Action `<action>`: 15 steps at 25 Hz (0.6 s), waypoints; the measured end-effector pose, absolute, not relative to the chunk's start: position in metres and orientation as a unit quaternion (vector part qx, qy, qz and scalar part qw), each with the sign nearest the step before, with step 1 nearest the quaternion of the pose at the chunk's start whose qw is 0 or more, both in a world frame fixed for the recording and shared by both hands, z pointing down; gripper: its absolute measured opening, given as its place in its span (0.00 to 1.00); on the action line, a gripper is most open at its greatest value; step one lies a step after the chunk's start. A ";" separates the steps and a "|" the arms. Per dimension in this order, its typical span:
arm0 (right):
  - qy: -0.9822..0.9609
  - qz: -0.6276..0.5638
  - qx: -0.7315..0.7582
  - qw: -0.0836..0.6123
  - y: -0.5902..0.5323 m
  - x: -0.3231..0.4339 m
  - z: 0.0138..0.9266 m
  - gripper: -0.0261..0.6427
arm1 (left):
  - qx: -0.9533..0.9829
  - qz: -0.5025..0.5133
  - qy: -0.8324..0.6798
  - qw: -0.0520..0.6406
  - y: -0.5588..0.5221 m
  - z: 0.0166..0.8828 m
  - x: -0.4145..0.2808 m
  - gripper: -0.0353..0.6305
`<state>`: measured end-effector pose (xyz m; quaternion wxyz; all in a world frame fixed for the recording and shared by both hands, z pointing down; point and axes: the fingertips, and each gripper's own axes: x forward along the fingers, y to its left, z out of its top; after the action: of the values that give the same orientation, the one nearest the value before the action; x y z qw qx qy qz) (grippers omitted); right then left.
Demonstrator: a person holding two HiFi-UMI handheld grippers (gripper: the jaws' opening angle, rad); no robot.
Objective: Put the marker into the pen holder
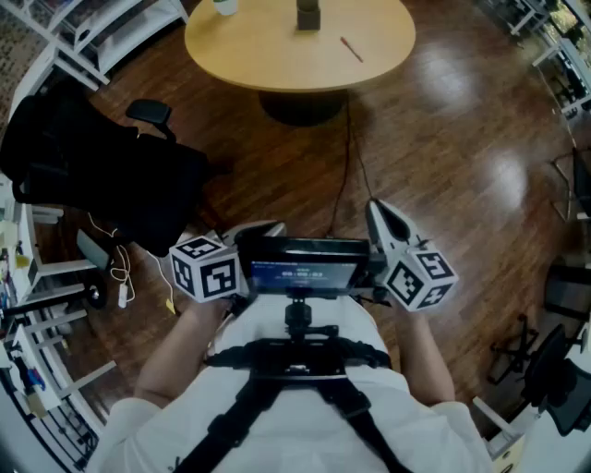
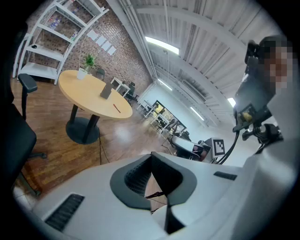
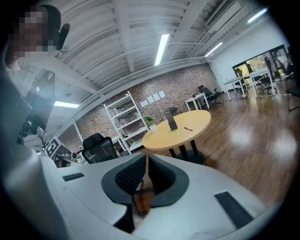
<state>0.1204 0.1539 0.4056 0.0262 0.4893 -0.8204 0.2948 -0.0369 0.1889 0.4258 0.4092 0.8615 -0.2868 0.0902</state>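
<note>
A round wooden table (image 1: 277,46) stands across the floor, far from me. On it are a dark pen holder (image 1: 307,16) and, to its right, a thin red marker (image 1: 351,49) lying flat. Both grippers are held close to the person's chest, well short of the table. My left gripper (image 1: 273,225) has its jaws together with nothing between them (image 2: 151,155). My right gripper (image 1: 373,207) points toward the table, jaws closed and empty (image 3: 146,156). In the right gripper view the pen holder (image 3: 172,123) and the marker (image 3: 188,128) lie ahead on the table (image 3: 180,133).
A black office chair (image 1: 102,175) draped in dark fabric stands at the left. White shelves (image 1: 102,28) line the far left. A cable (image 1: 346,157) runs over the wooden floor from the table base. A small potted plant (image 3: 150,123) sits on the table's far side.
</note>
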 end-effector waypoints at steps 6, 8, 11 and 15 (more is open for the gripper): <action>-0.830 0.290 0.476 0.008 0.150 0.124 0.401 0.09 | 0.859 0.084 -0.299 0.407 0.184 0.423 -0.034 0.05; -0.830 0.288 0.478 0.009 0.148 0.126 0.400 0.10 | 0.860 0.082 -0.302 0.404 0.181 0.422 -0.032 0.05; -0.829 0.284 0.481 0.013 0.146 0.129 0.400 0.10 | 0.859 0.079 -0.307 0.402 0.178 0.420 -0.031 0.05; -0.828 0.282 0.484 0.021 0.145 0.134 0.401 0.13 | 0.862 0.077 -0.312 0.393 0.176 0.415 -0.026 0.05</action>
<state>0.1335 0.1453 0.4007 0.0214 0.4840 -0.8279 0.2824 -0.0263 0.1756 0.4155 0.3928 0.8618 -0.3117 0.0767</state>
